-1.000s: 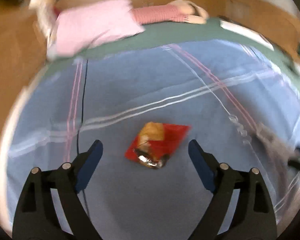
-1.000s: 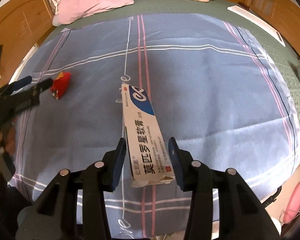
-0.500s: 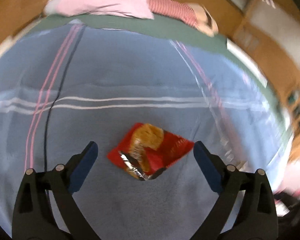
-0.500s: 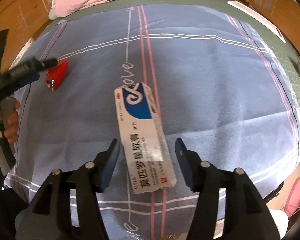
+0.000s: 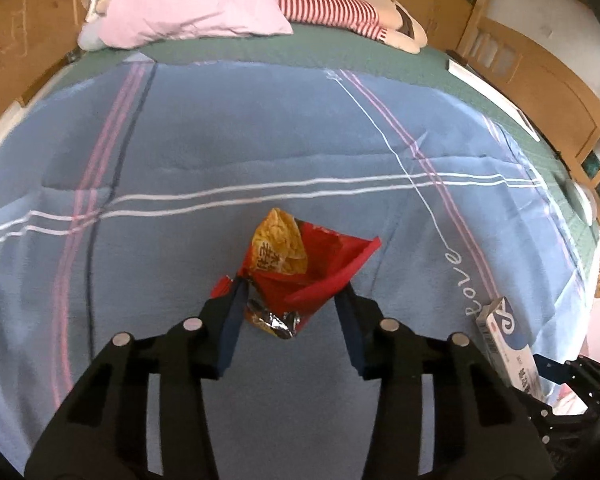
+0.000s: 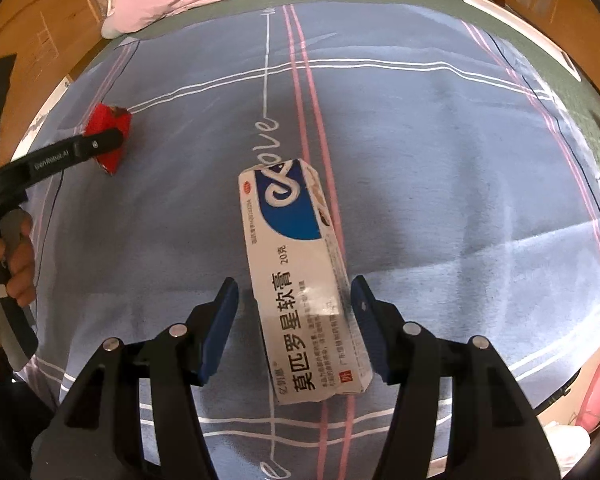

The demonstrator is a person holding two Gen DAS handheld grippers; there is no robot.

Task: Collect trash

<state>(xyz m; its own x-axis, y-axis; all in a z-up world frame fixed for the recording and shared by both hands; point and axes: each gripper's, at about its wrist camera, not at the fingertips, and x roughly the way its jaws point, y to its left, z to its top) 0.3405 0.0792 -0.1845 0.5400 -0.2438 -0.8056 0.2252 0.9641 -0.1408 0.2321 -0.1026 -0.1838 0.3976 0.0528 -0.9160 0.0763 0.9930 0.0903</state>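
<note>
A crumpled red snack wrapper (image 5: 296,268) lies on the blue blanket (image 5: 220,152). My left gripper (image 5: 290,300) is shut on the wrapper's near end, both pads pressing it. In the right wrist view the same wrapper (image 6: 110,136) shows far left with the left gripper's finger across it. A white and blue ointment box (image 6: 304,280) lies flat on the blanket between the fingers of my right gripper (image 6: 294,312), which is open with gaps on both sides. The box also shows in the left wrist view (image 5: 508,344) at the right edge.
A pink pillow (image 5: 196,4) and a striped stuffed doll (image 5: 340,12) lie at the head of the bed on a green sheet (image 5: 300,52). Wooden bed frame and cabinets (image 5: 540,80) surround it. A white flat object (image 6: 516,28) lies at the bed's right edge.
My left gripper moved forward and closed on the red wrapper. My right gripper opened wider and the ointment box, held a second ago, now lies on the blanket.
</note>
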